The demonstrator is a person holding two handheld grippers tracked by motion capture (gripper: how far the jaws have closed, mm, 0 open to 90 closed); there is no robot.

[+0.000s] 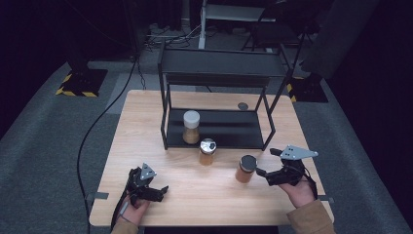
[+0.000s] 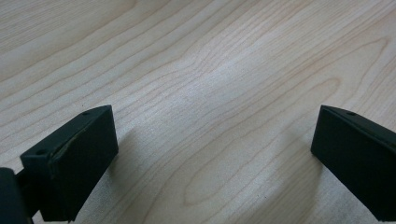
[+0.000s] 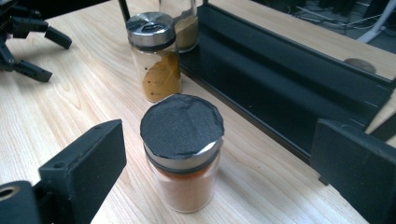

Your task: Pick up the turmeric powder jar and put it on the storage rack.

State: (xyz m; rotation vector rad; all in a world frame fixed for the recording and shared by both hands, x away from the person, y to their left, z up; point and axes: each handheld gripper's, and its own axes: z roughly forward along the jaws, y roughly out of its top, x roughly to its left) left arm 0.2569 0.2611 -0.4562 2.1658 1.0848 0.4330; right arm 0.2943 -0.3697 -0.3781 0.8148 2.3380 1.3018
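The right tool (image 1: 267, 164) has its jaws spread wide, with the black-capped spice jar (image 3: 183, 151) standing upright on the table (image 1: 146, 122) between them, untouched by either. Beyond it stand a silver-lidded jar (image 3: 154, 56) and a black rack (image 1: 219, 126). The left tool (image 1: 163, 191) rests spread, with nothing in it, over bare wood.
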